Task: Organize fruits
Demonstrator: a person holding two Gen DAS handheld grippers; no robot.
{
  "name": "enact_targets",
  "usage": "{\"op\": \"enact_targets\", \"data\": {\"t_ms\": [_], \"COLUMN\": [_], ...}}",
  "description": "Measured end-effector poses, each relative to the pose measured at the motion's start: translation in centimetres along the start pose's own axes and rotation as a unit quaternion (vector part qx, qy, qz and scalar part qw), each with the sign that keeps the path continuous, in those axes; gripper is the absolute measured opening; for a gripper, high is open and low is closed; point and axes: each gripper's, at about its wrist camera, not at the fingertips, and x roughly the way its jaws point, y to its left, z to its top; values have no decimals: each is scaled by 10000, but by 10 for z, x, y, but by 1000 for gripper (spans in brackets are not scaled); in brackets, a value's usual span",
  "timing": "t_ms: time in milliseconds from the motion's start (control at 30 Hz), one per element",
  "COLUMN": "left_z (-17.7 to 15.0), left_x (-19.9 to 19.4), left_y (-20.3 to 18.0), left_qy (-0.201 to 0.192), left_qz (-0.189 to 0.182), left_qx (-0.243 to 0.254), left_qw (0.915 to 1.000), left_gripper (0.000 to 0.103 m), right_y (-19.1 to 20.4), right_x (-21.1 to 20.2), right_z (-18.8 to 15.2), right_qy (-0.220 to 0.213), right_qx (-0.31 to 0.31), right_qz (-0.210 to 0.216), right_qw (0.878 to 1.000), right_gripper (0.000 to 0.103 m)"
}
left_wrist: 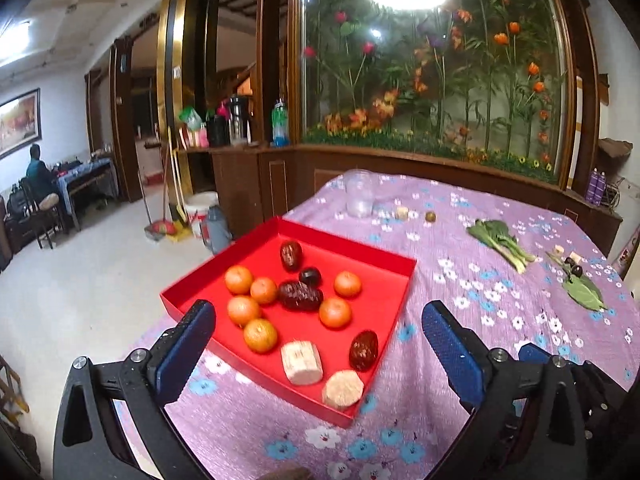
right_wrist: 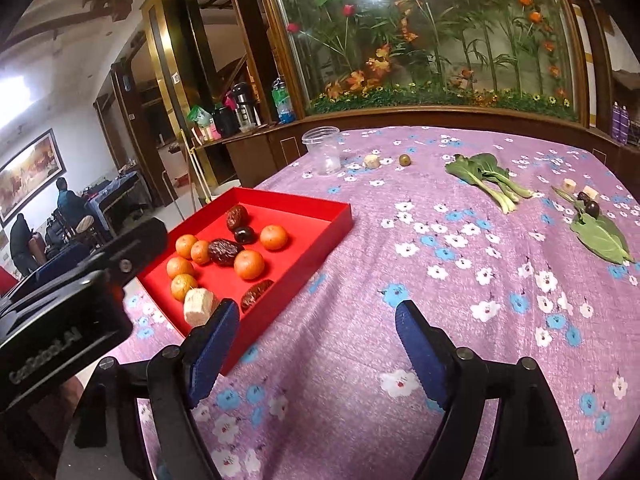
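Six oranges (left_wrist: 264, 290), four dates (left_wrist: 300, 295), a dark plum (left_wrist: 310, 276) and two pale blocks (left_wrist: 302, 362) lie in the red tray (left_wrist: 394, 258) on the table's left edge, the clear jar (right_wrist: 322, 151) beyond stands empty, and both grippers, left (left_wrist: 316, 344) and right (right_wrist: 316, 340), hover wide open, holding nothing.

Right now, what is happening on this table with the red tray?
A person is sorting fruit with a two-finger gripper in each hand. The left gripper and the right gripper are both open and hold nothing. The red tray on the purple flowered tablecloth already holds small oranges, dark dates and pale blocks. A few small fruits, leafy greens and a clear jar are still out on the cloth.
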Motion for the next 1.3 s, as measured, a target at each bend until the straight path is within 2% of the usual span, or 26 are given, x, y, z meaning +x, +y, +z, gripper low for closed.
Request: {"op": "enact_targets", "data": {"t_ms": [133,267,867,1300], "left_z": [-6,-10,-17,-21], "left_x": [10,15,36,38], "left_y": [-5,-7,13,17], "left_qy": [236,312,728,791], "left_qz": [-17,9,-180,-172], "left_qx": [56,122,-209,-133], "left_qw": [9997,9994,9970,9966], "left_gripper": [103,103,103,103], "right_y": [0,3,35,53], "right_x": [2,4,17,23], "right_z": [-4,-6,-12,-11], "right_qy": [36,43,194,207], "right_qx": [-55,-113,-711,-1060], "right_qz": [1,-7,-109,-244], "right_qw": [10000,9999,9972,9938], "right_gripper": [86,87,91,93]}}
